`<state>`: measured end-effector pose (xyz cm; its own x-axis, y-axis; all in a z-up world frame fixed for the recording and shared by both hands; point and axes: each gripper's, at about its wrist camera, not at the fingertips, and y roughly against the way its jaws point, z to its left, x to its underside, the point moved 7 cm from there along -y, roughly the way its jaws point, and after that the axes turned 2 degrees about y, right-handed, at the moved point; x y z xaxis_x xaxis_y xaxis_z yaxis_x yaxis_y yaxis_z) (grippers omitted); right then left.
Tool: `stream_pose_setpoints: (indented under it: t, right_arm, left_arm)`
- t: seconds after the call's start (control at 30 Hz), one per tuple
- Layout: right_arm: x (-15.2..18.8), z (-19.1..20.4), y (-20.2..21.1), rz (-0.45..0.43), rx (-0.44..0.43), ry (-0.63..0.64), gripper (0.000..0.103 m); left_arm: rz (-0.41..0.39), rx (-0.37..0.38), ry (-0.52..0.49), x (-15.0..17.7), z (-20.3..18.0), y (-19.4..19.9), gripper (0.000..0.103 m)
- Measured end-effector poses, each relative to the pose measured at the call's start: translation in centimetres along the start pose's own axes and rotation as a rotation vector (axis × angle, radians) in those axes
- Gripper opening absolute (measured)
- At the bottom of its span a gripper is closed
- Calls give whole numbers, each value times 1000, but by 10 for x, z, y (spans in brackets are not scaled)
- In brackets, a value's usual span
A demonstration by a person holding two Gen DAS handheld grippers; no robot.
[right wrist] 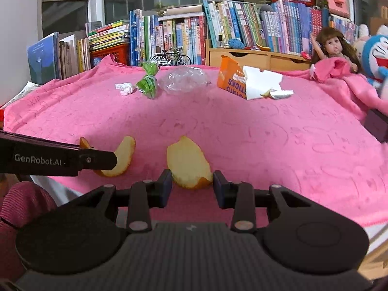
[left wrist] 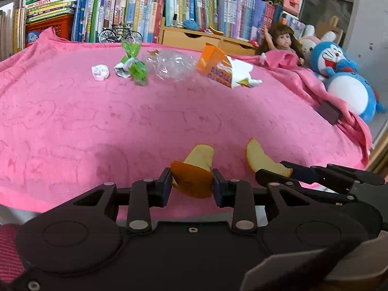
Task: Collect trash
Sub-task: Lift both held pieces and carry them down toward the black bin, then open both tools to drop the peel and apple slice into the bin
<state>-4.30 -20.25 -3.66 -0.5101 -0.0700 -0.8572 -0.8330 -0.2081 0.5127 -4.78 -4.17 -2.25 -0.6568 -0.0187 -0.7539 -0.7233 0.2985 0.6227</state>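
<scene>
On a pink blanket (right wrist: 242, 133), the left gripper (left wrist: 192, 184) clamps an orange peel (left wrist: 194, 169) whose lower edge it hides, tip pointing away; the right gripper (right wrist: 192, 181) pinches a second peel (right wrist: 188, 163), also lengthwise. Wrappers (right wrist: 148, 82) lie well beyond.

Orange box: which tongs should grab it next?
Probably the right tongs: the box lies toward the right side, and the left tongs sit further left. But both have peels between their tips now.
</scene>
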Motion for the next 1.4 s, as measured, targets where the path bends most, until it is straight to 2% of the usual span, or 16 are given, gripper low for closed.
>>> stream_pose_setpoints:
  t: [0.37, 0.63, 0.9, 1.13, 1.4]
  right_arm:
    - [41, 0, 18, 80, 18, -67, 42]
    - [81, 2, 9, 185, 17, -119, 42]
    - [120, 16, -10, 312, -9, -152, 42]
    - [135, 22, -20, 370, -13, -170, 42]
    - [137, 23, -27, 397, -10, -179, 42]
  left_arm:
    - [107, 13, -32, 43, -8, 0, 32]
    - [206, -12, -55, 77, -5, -17, 32]
    - [347, -62, -64, 121, 4, -49, 32]
    - [434, -85, -51, 145, 11, -65, 33]
    - [461, -91, -54, 152, 12, -72, 33]
